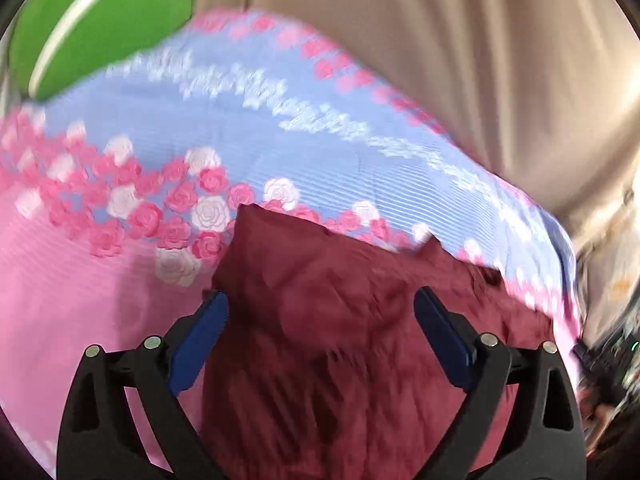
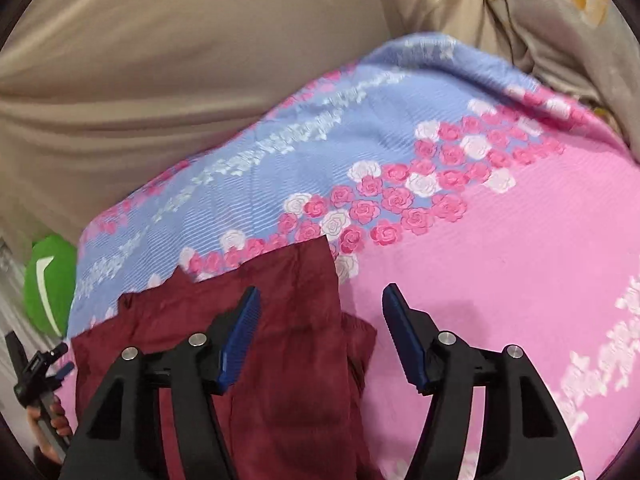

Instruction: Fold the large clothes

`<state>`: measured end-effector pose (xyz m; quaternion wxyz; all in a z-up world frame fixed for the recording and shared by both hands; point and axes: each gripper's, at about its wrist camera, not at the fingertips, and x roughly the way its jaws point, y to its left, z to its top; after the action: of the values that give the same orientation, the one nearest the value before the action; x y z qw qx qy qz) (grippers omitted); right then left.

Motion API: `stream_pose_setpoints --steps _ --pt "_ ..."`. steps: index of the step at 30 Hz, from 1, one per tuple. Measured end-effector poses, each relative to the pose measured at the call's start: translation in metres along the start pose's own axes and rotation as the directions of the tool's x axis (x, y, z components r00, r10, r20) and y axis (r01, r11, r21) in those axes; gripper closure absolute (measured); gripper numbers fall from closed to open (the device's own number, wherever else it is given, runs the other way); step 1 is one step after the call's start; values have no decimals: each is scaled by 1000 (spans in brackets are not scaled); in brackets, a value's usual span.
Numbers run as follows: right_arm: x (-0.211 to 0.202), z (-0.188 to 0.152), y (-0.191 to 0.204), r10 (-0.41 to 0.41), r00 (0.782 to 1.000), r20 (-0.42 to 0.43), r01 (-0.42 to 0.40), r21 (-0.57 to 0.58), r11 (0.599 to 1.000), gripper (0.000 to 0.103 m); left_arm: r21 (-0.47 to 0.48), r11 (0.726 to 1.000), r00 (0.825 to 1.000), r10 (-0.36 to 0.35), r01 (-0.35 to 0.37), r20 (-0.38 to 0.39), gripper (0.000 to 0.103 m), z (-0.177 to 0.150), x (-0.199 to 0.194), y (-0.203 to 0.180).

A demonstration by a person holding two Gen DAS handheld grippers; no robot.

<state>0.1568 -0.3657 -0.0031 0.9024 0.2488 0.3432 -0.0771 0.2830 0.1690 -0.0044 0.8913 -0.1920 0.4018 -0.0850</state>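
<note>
Now | left gripper [image 1: 320,304] spread wide, empty, over maroon garment [image 1: 340,340] | right gripper [image 2: 320,300] likewise apart, empty | garment on floral bedspread [image 2: 500,260]

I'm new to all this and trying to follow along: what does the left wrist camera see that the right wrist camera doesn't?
Only the left wrist view shows the left gripper, open above the maroon garment, with the green cushion large at the top left.

Only the right wrist view shows the right gripper, open over the garment's right edge, a patterned pillow at the top right, and the person's other hand on a handle.

Both show the garment, the floral bedspread, the cushion and beige fabric behind.
</note>
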Motion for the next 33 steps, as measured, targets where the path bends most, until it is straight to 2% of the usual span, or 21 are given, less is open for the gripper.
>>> stream_pose_setpoints --steps 2,3,4,5,7,8,9,10,12,14,17,18,20,22,24,25,26,27,30,32,33 --pt "26 6 3 -1 999 -48 2 14 1000 40 5 999 999 37 -37 -22 12 8 20 0" --pt "33 6 5 -1 998 -64 3 17 1000 41 9 998 998 60 -60 -30 19 6 26 0" --pt "45 7 9 0 996 -91 1 10 1000 41 8 997 996 79 -79 -42 30 5 32 0" --pt "52 7 12 -4 994 -106 4 2 1000 45 2 997 995 75 -75 -62 54 6 39 3" --pt "67 7 22 -29 990 -141 24 -34 999 75 -23 999 995 47 -49 -91 77 6 45 8" --pt "73 8 26 -35 987 -158 27 -55 998 98 -26 999 995 37 -39 -93 90 7 45 9" --pt "73 8 32 -32 988 -154 21 -73 997 99 -22 999 996 38 -40 -84 95 8 42 8" --pt "62 10 38 -10 995 -98 1 -93 996 99 -20 998 995 50 -52 -81 96 9 37 7" --pt "35 17 47 50 999 17 -48 -117 992 100 -9 998 997 69 -69 -16 97 15 20 6" --pt "14 23 47 92 990 104 -81 -105 991 100 -11 997 997 79 -79 8 97 19 15 10" --pt "46 20 39 13 999 32 -11 -85 996 100 9 991 990 132 -132 -49 98 14 42 14" --pt "72 11 35 -54 998 -41 49 -107 993 100 15 989 986 150 -150 -75 97 9 54 17" --pt "105 -4 25 -86 984 -155 72 -92 993 100 26 987 986 159 -158 -39 97 4 56 17" --pt "99 0 21 -77 988 -136 69 -67 995 99 44 982 982 187 -185 -32 95 4 56 13" --pt "85 4 20 -115 988 -103 111 -43 993 92 48 975 976 218 -217 -17 91 4 49 10" --pt "76 5 21 -132 989 -73 129 -40 991 90 41 974 974 224 -225 11 90 4 38 8" --pt "61 6 25 -151 988 -23 150 -41 988 84 34 973 973 227 -228 33 86 5 28 6" --pt "43 6 34 -159 987 40 161 -60 985 84 28 972 970 231 -233 76 79 5 11 1" --pt "6 -1 80 -43 992 118 64 -175 983 84 74 981 971 167 -182 171 65 2 -29 -33" --pt "-1 -14 121 66 994 83 -40 -280 959 84 176 980 985 64 -92 157 60 -9 -39 -70" --pt "1 -27 149 131 991 29 -113 -350 930 84 225 973 991 26 -55 129 52 -15 -36 -86"
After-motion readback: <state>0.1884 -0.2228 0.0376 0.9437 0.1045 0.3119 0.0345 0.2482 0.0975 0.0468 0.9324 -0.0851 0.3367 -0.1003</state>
